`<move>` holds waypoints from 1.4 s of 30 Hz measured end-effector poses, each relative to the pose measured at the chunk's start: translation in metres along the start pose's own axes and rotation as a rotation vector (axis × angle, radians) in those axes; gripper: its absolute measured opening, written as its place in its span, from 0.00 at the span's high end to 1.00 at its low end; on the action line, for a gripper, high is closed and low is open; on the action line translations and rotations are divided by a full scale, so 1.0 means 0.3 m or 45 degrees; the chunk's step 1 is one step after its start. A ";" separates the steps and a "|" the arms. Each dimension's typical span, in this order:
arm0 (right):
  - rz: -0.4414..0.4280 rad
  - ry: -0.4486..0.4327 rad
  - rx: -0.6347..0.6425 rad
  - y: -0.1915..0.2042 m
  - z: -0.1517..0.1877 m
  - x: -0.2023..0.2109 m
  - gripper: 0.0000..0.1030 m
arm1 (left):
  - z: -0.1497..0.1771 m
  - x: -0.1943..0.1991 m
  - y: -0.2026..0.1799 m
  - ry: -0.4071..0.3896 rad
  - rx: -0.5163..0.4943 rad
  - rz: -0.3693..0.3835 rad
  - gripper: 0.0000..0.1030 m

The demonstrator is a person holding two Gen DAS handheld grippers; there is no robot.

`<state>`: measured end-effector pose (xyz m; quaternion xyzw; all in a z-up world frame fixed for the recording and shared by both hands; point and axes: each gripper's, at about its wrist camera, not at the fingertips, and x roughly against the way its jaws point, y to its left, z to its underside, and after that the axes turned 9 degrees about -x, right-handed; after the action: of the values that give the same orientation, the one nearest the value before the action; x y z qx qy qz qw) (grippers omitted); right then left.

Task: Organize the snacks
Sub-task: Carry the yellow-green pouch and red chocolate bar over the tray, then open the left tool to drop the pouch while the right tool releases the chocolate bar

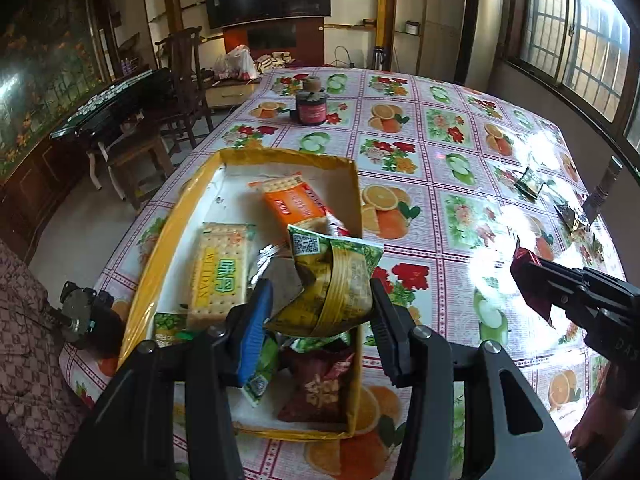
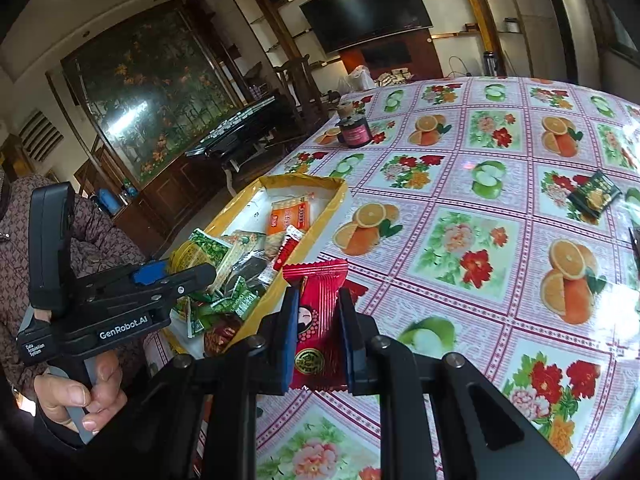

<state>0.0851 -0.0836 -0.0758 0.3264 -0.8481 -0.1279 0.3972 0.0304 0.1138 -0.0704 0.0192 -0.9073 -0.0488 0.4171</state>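
The left gripper (image 1: 320, 304) pinches a green-and-gold packet (image 1: 340, 280) over the yellow box (image 1: 168, 240) near the table's left edge. Just right of the box, the right gripper (image 2: 318, 320) clamps a red packet (image 2: 320, 312) above open tablecloth (image 2: 460, 240). Only the right view shows the dark packet (image 2: 594, 194) clearly, far right.

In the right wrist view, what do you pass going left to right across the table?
Yellow cardboard box of snacks → red foil snack packet in the right gripper → black-and-gold snack packet lying loose.
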 end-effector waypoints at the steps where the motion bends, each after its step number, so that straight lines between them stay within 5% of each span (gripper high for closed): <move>1: -0.007 0.003 0.009 0.012 -0.010 -0.010 0.84 | 0.004 0.004 0.017 -0.003 0.008 -0.006 0.52; 13: -0.124 0.089 0.083 0.151 -0.088 -0.198 0.84 | 0.049 -0.011 0.234 0.032 0.168 -0.058 0.52; 42: -0.118 0.206 0.162 0.243 -0.126 -0.421 0.83 | 0.036 -0.123 0.237 0.101 0.133 -0.041 0.52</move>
<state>0.1402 0.0557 -0.0911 0.3992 -0.8037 -0.0651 0.4365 0.0467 0.1881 -0.0978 0.0575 -0.8909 -0.0073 0.4504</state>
